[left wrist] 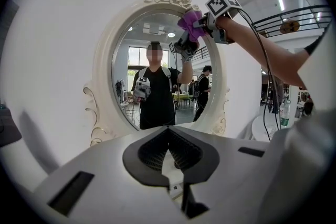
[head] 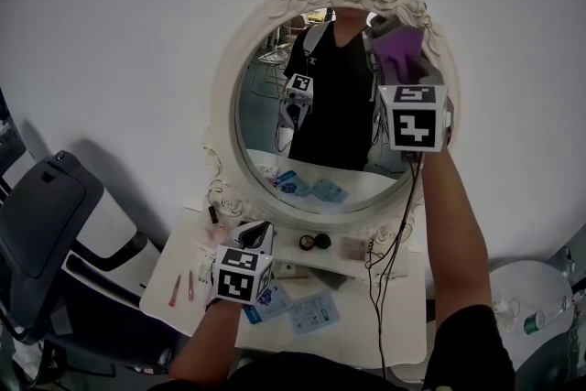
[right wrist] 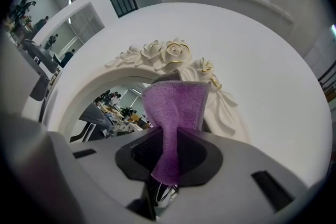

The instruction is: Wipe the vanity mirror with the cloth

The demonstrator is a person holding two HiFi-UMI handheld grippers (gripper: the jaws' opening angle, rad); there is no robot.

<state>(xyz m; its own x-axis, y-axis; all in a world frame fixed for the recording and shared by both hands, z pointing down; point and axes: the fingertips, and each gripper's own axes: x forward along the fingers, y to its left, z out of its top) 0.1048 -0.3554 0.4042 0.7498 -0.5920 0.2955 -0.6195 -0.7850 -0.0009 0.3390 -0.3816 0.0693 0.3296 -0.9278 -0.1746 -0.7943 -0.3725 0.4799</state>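
Two grippers: right gripper (right wrist: 168,161) clamps purple microfibre cloth (right wrist: 176,107) at one o'clock on white rose-carved oval mirror (head: 225,92); left gripper (left wrist: 169,152) closed, empty. Wiping step, likely early; next: press, sweep downward.

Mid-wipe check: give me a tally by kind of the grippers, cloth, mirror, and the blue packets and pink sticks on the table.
Grippers: 2 (left gripper, right gripper)
Purple cloth: 1
Vanity mirror: 1
Blue packets: 2
Pink sticks: 2
Total: 8
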